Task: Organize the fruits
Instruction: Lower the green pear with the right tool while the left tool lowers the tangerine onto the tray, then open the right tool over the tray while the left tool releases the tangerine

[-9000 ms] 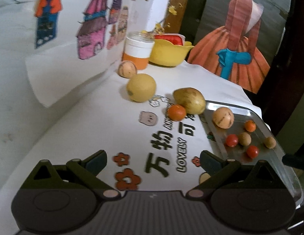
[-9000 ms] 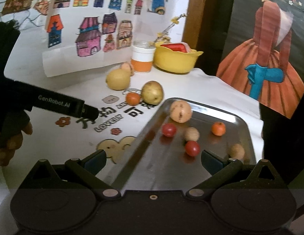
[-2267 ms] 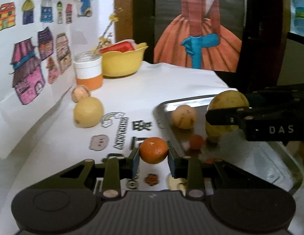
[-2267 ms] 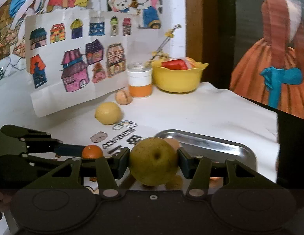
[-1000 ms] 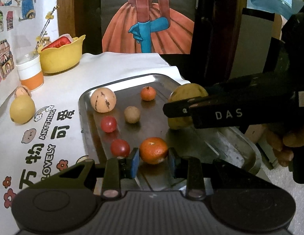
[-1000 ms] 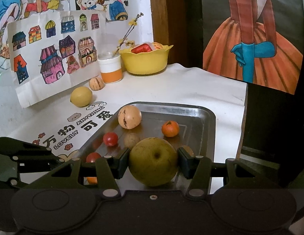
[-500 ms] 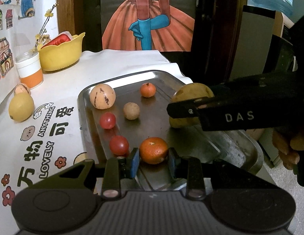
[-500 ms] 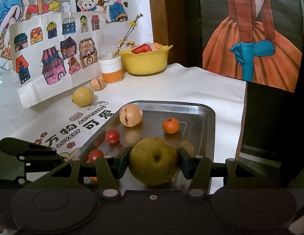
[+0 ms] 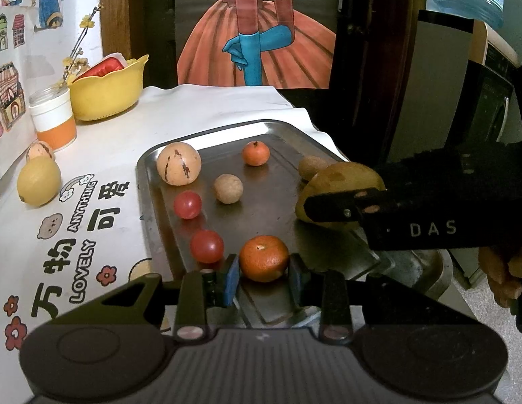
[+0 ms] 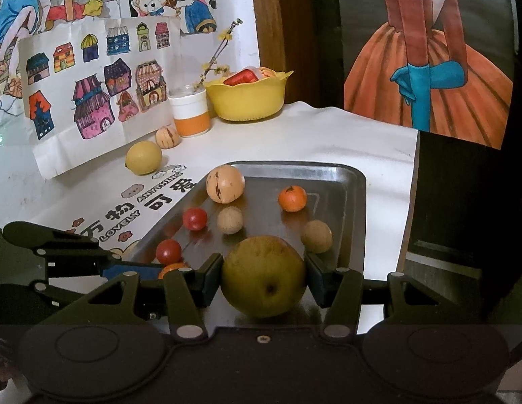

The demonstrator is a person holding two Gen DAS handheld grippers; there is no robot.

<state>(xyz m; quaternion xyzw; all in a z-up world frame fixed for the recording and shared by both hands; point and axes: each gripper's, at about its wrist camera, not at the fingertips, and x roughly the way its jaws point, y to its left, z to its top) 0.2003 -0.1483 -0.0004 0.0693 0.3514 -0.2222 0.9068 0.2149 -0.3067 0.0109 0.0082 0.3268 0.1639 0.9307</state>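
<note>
Steel-grey, the shallow metal tray [image 10: 355,202] sits on a white printed tablecloth [image 9: 193,114]. The left gripper [image 9: 263,271] pinches a small orange mandarin [image 9: 263,258] between its blue pads, low over the tray's near end. The right gripper [image 10: 263,277] clamps a large yellow-green pear [image 10: 263,276] above the tray's near right part. Crowding the tray around them: two red cherry tomatoes [image 10: 195,219], a speckled peach-coloured round fruit [image 10: 225,183], a second small mandarin [image 10: 292,198] and two tan round fruits [image 10: 230,220]. On the cloth beyond lie a yellow lemon [image 10: 143,157], another speckled fruit [image 10: 167,137], an orange-and-white jar [image 10: 190,114] and a yellow plastic bowl [image 10: 247,97].
</note>
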